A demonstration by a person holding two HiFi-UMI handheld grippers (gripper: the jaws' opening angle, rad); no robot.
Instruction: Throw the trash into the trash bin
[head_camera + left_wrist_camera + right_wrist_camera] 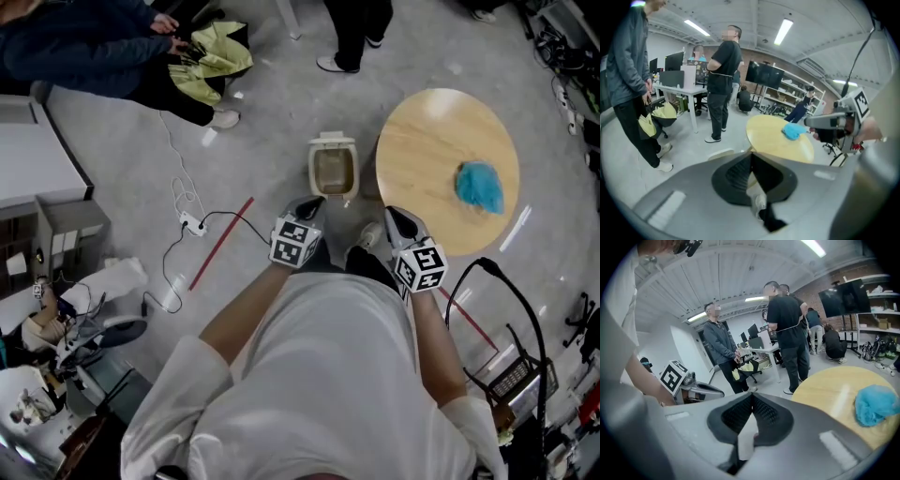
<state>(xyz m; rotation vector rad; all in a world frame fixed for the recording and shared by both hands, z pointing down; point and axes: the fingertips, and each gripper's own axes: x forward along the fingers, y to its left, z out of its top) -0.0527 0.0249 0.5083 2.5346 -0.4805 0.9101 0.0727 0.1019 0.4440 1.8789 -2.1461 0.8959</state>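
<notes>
A crumpled blue piece of trash (480, 186) lies on the round wooden table (427, 141). It also shows in the left gripper view as the blue trash (792, 131) and in the right gripper view (874, 404). A small beige trash bin (333, 171) stands on the floor left of the table, its lid up. My left gripper (312, 204) hovers just short of the bin, jaws together and empty (751, 157). My right gripper (394, 217) is held beside it near the table's edge, also shut and empty (752, 399).
People stand at the far side near a white desk (682, 89). A white power strip with its cable (192, 223) and a red tape line (221, 244) lie on the floor to the left. A black tubular frame (511, 300) stands at the right.
</notes>
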